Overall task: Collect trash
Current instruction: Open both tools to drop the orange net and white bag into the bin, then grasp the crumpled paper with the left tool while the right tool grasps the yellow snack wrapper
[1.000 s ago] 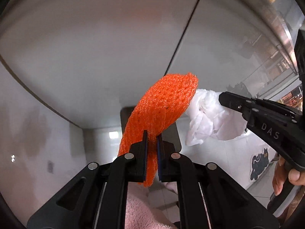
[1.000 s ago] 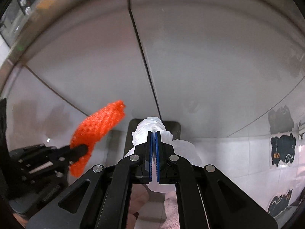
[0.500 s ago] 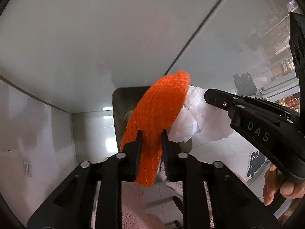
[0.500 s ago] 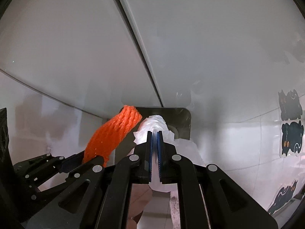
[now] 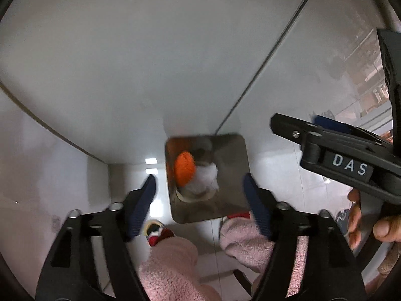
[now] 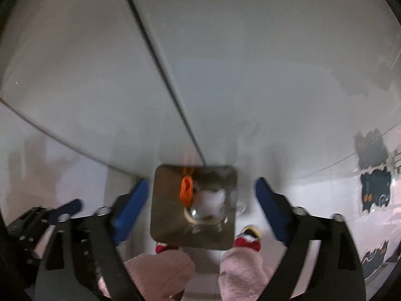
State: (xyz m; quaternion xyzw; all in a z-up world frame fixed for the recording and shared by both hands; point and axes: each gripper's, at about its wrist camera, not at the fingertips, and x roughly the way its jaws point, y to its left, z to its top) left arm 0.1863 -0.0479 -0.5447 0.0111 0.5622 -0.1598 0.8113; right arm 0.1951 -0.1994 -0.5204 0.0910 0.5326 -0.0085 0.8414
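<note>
A square steel trash bin [image 5: 235, 175] [image 6: 165, 200] stands on the floor below both grippers. Inside it lie the orange foam net [image 5: 184, 171] [image 6: 186, 192] and the crumpled white tissue [image 5: 206, 176] [image 6: 211, 200], side by side. My left gripper [image 5: 200, 195] is open and empty above the bin, its jaws spread on either side of it. My right gripper [image 6: 200, 205] is also open and empty above the bin. The right gripper also shows in the left wrist view [image 5: 338, 155] at the right, held by a hand.
A grey cabinet front [image 5: 150, 62] with a dark vertical seam rises behind the bin. The person's legs in pink fleece [image 5: 175, 263] and red slippers [image 6: 246, 240] stand just in front of the bin on white floor tiles. Cat-shaped mats [image 6: 374, 190] lie at the right.
Both grippers opened. The orange net and the white tissue dropped out of the jaws into the bin.
</note>
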